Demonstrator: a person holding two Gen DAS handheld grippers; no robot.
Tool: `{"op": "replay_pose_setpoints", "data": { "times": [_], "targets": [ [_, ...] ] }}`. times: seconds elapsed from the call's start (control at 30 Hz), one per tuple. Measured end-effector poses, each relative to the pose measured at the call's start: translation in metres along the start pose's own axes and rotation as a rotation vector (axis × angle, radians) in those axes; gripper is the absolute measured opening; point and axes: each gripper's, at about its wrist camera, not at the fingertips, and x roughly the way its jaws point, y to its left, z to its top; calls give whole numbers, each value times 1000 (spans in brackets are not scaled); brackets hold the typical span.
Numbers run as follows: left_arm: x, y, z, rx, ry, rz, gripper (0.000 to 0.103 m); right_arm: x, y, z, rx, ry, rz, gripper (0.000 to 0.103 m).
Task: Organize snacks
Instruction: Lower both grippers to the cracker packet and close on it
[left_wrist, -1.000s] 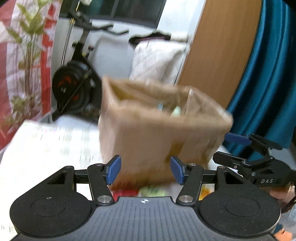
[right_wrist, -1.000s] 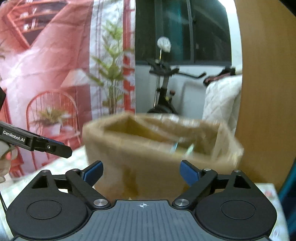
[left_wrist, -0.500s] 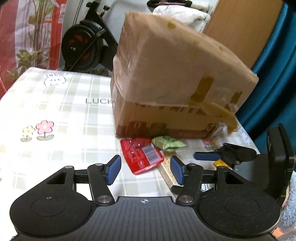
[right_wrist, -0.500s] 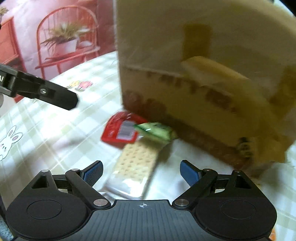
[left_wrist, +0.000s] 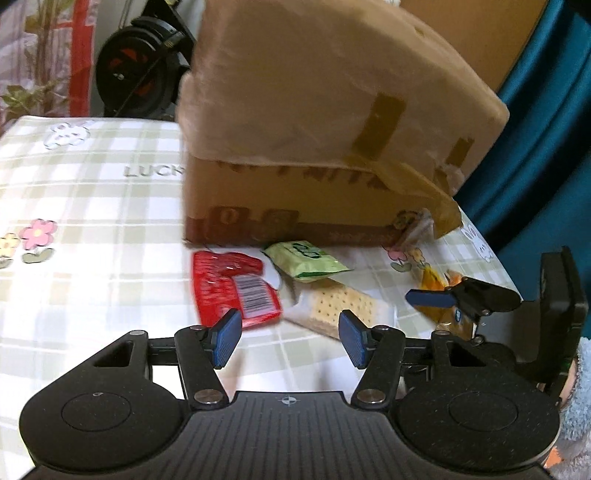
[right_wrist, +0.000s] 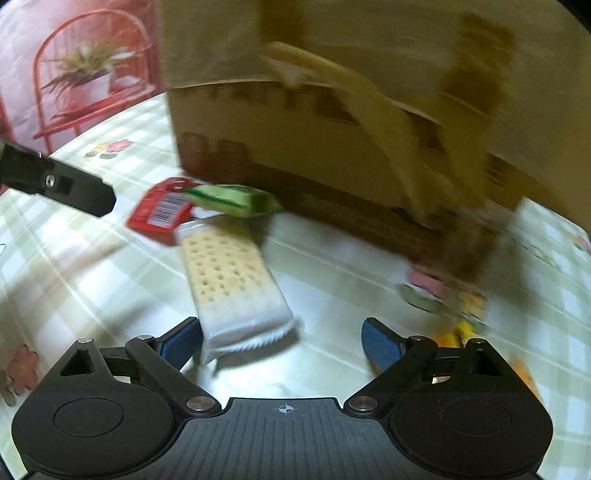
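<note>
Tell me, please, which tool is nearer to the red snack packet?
Left. The left tool hangs open just before the red snack packet, one pad at its near edge. The right tool is open over the cracker pack, with the red packet beyond it.

A lived-in home room: a table under a checked cloth printed with flowers and rabbits, an exercise bike behind it, a teal curtain, a wooden door panel, and a red wall hanging picturing a chair and potted plant
</note>
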Motion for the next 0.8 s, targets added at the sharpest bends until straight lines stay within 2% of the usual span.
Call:
{"op": "replay_pose_setpoints", "data": {
  "times": [0.13, 0.2, 0.27, 0.47, 0.57, 0.63, 0.8],
  "targets": [
    [26, -8, 0, 4, 23, -19, 58, -7, -14, -7, -1, -19, 5, 78],
    [38, -13, 1, 14, 38, -21, 58, -10, -15, -7, -16, -25, 16, 67],
    [51, -18, 0, 14, 50, -14, 57, -9, -14, -4, -30, -28, 32, 63],
    [73, -20, 3, -23, 54, -7, 54, 2, -11, 8, -25, -38, 64, 59],
    [77, -22, 4, -32, 40, -10, 53, 5, -8, 12, -33, -38, 83, 52],
    [77, -23, 3, -36, 44, -19, 47, 5, -5, 13, -42, -37, 97, 48],
    [75, -28, -3, -51, 49, -22, 42, 6, -5, 12, -30, -45, 109, 47]
  ]
}}
